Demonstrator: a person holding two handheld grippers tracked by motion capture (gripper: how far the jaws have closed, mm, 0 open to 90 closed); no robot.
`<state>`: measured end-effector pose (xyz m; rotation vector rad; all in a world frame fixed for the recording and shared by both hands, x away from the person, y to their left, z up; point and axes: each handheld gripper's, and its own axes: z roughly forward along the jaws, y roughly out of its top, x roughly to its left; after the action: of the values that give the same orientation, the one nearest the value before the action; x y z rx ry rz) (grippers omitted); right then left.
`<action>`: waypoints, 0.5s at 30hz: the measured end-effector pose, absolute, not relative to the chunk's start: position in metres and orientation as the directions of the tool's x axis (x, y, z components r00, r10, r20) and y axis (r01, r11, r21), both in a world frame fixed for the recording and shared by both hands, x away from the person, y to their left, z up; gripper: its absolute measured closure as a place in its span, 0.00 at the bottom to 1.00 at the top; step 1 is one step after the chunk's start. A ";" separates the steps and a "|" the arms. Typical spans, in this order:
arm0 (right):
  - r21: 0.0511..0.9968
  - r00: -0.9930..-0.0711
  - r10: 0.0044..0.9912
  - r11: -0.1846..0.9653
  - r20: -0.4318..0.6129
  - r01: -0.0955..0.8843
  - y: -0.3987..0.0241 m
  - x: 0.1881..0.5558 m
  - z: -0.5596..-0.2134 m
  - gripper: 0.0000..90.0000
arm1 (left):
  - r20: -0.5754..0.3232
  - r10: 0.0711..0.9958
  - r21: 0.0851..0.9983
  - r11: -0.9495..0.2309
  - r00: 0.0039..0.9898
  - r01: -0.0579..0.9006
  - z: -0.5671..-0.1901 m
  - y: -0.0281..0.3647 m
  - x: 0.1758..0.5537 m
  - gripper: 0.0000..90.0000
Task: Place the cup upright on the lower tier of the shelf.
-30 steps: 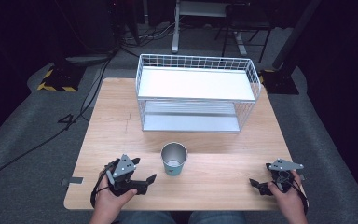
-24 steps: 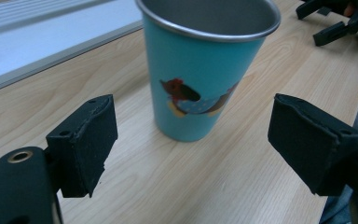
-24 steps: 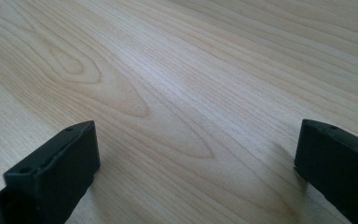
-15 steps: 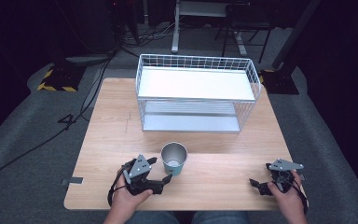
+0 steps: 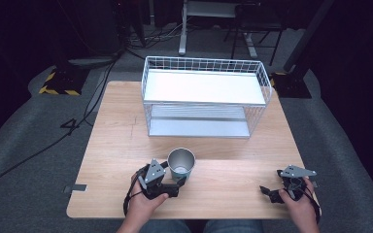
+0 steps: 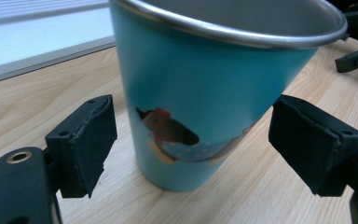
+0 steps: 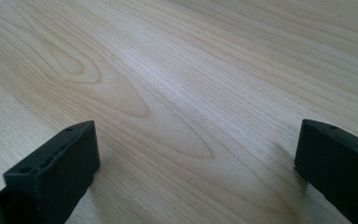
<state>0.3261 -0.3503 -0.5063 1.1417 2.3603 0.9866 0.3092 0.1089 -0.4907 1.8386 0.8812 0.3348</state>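
A teal metal cup (image 5: 181, 163) with a steel rim stands upright on the wooden table (image 5: 126, 126), near the front middle. Up close, the cup (image 6: 205, 93) bears a picture of a hen on its side. My left gripper (image 5: 177, 180) is open, its jaws on either side of the cup's base with a gap to each pad. In its own view the left gripper (image 6: 191, 149) frames the cup between the two black pads (image 6: 86, 140). My right gripper (image 5: 271, 191) rests open near the table's front right corner, and in its own view the right gripper (image 7: 196, 172) has bare wood between its jaws.
A white wire basket rack (image 5: 205, 97) with a white top shelf and a lower shelf stands at the back middle of the table. Bare wood lies to the left and right of the cup. Cables and stands sit on the dark floor beyond.
My left gripper has moved right and forward from the table's front left until its open jaws flank the cup. The right gripper has stayed in place.
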 end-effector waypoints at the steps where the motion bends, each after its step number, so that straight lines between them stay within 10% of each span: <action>1: 0.712 -0.620 0.785 0.437 -0.003 0.550 -0.350 0.326 -0.506 0.00 | -0.169 0.702 0.885 -0.200 0.692 0.420 -0.491 0.106 0.310 0.18; 15: 0.712 -0.619 0.785 0.437 -0.003 0.550 -0.350 0.326 -0.506 0.00 | -0.137 0.718 0.900 -0.198 0.683 0.389 -0.495 0.096 0.318 0.20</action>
<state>0.3260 -0.3503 -0.5062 1.1420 2.3599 0.9845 0.3182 0.0956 -0.4946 1.8186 0.8768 0.3816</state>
